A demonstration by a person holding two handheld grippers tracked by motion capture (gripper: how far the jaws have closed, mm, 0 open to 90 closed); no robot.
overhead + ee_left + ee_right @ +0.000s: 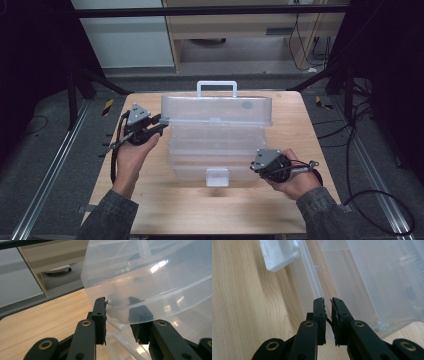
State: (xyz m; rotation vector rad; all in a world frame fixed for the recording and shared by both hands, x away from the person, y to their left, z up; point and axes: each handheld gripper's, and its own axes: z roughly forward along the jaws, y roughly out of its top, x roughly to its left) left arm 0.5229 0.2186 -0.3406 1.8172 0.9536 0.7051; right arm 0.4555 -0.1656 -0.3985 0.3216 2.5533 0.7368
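A clear plastic case stands mid-table with its lid (216, 110) raised and a white handle (216, 87) on top. Its base (215, 145) has a white latch (217, 176) at the front. My left gripper (160, 122) is at the lid's left end. In the left gripper view its jaws (117, 300) straddle the lid (150, 272) rim, one pad outside and one seen through the plastic. My right gripper (251, 167) is at the base's front right corner. In the right gripper view its jaws (327, 300) pinch the thin front wall of the base (374, 277), to the right of the latch (279, 252).
The wooden table (150, 200) has bare surface in front of the case and on both sides. Black frame struts and cables run along the floor to the left and right. A pale cabinet stands behind the table.
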